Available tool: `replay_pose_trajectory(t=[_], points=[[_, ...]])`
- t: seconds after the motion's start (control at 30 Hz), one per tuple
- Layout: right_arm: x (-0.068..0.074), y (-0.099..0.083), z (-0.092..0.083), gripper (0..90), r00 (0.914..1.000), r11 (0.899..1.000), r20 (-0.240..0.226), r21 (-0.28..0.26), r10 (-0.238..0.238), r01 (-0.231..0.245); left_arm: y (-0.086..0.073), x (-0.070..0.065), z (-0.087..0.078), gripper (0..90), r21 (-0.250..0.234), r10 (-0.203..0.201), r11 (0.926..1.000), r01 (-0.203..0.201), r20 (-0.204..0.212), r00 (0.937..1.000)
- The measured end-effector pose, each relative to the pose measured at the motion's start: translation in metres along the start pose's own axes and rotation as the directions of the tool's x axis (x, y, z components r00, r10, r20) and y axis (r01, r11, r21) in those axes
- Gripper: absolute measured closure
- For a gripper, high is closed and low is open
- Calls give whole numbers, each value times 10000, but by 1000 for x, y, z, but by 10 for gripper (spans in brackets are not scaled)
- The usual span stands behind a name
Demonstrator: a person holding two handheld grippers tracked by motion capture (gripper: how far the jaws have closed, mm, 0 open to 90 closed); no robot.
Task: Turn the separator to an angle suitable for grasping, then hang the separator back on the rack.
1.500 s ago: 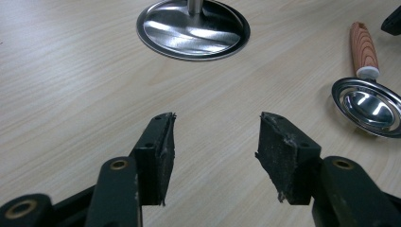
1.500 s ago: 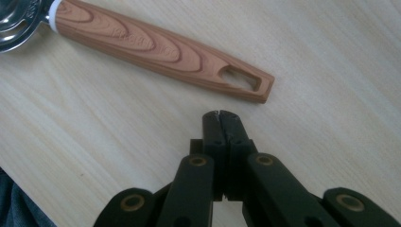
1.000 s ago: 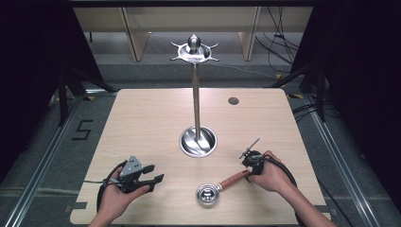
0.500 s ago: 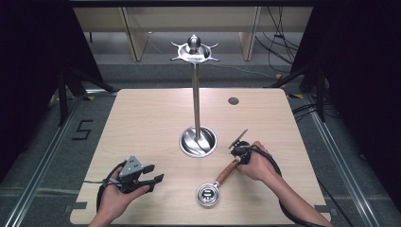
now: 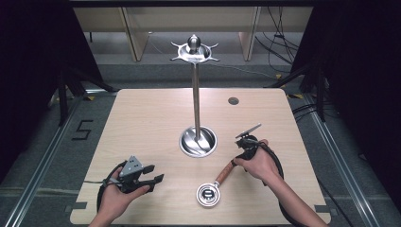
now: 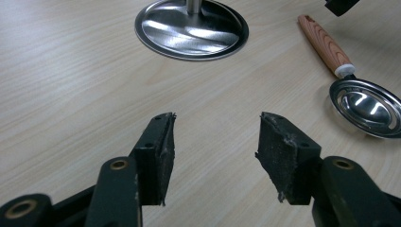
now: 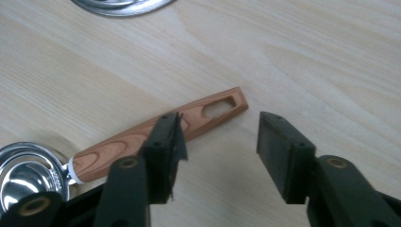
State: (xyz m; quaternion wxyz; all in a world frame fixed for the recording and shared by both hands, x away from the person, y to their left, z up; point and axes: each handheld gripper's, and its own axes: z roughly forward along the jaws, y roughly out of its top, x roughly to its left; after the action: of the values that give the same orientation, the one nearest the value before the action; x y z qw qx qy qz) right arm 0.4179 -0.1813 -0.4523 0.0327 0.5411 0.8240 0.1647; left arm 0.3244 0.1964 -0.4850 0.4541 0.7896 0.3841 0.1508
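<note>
Here the right gripper (image 7: 220, 142) hangs with jaws wide by the scoop's (image 5: 215, 187) wooden handle (image 7: 156, 127). Centre them across it before closing. The left gripper (image 6: 215, 156), at seven o'clock on the desk (image 5: 142, 123), gapes empty.

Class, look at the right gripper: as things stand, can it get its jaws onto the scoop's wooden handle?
Probably yes. The right gripper is open just above the wooden handle, whose slotted end lies on bare table between the jaws. Nothing blocks it; the stand base sits well clear.

Glossy metal scoop (image 6: 366, 106), grained wooden handle (image 7: 156, 133), matt wood table (image 5: 142, 123).
</note>
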Motion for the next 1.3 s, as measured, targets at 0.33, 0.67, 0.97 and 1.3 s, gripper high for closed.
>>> replay_pose_trajectory(t=[0.33, 0.67, 0.97, 1.3], points=[[16, -2, 8, 379, 9919, 9926, -482, 378, 1174, -1157, 3, 1, 0, 456, 45, 86, 10000, -86, 61, 9999], [25, 0, 20, 367, 9902, 9908, -507, 448, 1298, -1275, 2, 2, -1, 453, 189, 93, 9998, -93, 15, 10000], [35, 2, 25, 341, 9797, 9767, -267, 887, 1985, -1955, 2, 1, 1, 453, 162, 68, 9998, -70, 101, 9999], [41, 5, 33, 363, 9833, 9756, -366, 1367, 1784, -1719, 2, 2, 0, 453, 195, 40, 9998, -42, 80, 10000]])
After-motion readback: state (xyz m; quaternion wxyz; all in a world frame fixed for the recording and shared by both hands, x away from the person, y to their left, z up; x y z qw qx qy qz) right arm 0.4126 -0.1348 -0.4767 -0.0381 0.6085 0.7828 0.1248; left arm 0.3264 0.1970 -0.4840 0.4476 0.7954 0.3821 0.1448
